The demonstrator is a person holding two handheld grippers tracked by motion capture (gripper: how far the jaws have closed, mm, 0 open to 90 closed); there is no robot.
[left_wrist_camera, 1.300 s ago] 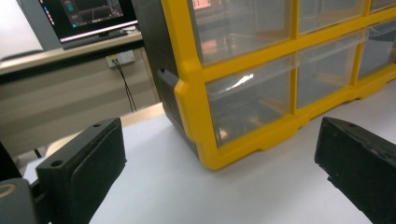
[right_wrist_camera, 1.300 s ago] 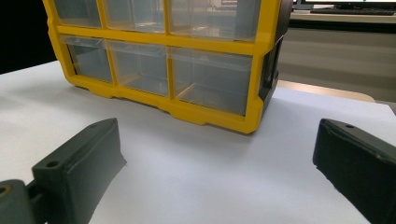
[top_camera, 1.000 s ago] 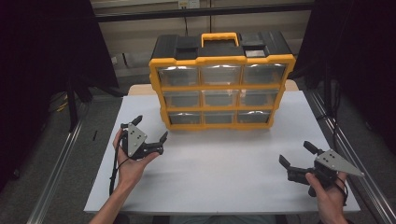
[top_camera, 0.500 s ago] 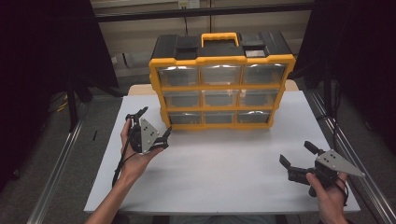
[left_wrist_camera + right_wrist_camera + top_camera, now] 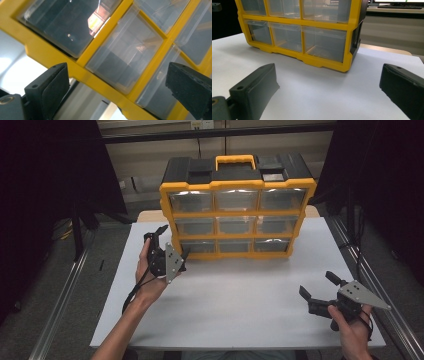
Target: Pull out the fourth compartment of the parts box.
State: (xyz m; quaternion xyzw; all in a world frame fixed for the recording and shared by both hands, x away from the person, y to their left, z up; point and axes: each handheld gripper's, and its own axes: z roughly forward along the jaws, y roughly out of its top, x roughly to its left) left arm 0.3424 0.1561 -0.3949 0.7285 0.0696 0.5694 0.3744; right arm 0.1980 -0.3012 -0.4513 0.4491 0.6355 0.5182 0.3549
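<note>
The organizer stood at the table's far middle. The left gripper, jaws wide and empty, was close at its lower-left drawers; the right gripper, also wide and empty, sat well apart

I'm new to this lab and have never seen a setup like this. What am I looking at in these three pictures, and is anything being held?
No robot here: a person holds a two-jaw hand tool in each hand. The high view looks down on a white table from above the person's side. On it stands a yellow and black drawer organiser with clear drawers and a carry handle on top. The left gripper is raised close to the organiser's lower left corner; the right gripper hangs near the table's right edge. The other two pictures come from cameras riding on each gripper, looking along its black jaws. Both grippers stand open and hold nothing.
</note>
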